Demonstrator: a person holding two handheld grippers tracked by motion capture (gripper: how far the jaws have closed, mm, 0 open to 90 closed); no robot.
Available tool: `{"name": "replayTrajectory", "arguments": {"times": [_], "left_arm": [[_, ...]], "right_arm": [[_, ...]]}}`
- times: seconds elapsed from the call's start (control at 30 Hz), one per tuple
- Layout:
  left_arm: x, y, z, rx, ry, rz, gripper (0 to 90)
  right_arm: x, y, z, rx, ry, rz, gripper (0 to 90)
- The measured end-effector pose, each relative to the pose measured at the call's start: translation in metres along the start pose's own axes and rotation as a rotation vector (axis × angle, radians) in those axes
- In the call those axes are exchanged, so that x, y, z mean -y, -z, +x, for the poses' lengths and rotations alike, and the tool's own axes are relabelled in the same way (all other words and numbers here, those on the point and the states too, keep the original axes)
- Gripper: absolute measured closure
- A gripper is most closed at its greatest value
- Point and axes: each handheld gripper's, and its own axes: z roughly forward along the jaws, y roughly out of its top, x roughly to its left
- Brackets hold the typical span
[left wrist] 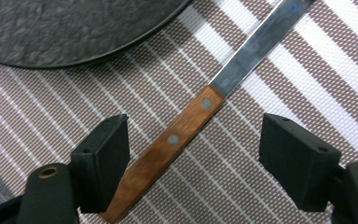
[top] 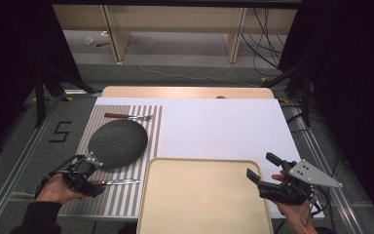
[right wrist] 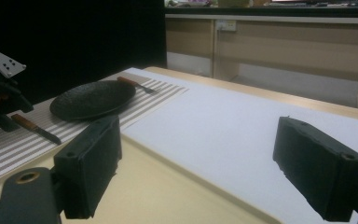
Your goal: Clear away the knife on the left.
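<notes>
My left gripper (left wrist: 193,163) has its jaws spread wide around the brown wooden handle of the steel-bladed knife (left wrist: 205,109), touching nothing. I see the knife lying flat on the brown-and-white striped placemat (top: 148,122), just beside the dark grey oval plate (top: 118,144). A wooden-handled fork (top: 126,116) lies beyond the plate. My right gripper (top: 259,174) hovers wide open and empty over the beige plastic tray (top: 202,204), well apart from the plate.

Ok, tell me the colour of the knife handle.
Reddish-brown wood with two metal rivets; clearest in the left gripper view.
</notes>
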Motion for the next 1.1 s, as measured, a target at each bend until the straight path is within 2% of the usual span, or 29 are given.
{"name": "replayTrajectory", "arguments": {"times": [0.2,0.63,0.83,1.1], "left_arm": [[-0.0053,-0.005,-0.003,0.005,-0.022,0.034,27.6],[-0.0033,-0.009,0.005,-0.006,-0.01,0.071,44.1],[-0.0015,-0.0106,0.0062,0.018,0.008,0.065,51.4],[-0.004,-0.0098,0.0003,0.026,-0.021,0.081,62.9]], "right_arm": [[0.0,-0.0003,0.0003,-0.002,0.001,0.0,16.3],[-0.0001,-0.0005,0.0006,-0.008,0.004,0.002,16.7],[0.0,-0.0007,0.0011,-0.01,0.007,0.01,17.2],[0.0,-0.0007,0.0011,-0.011,0.007,0.011,17.4]]}}
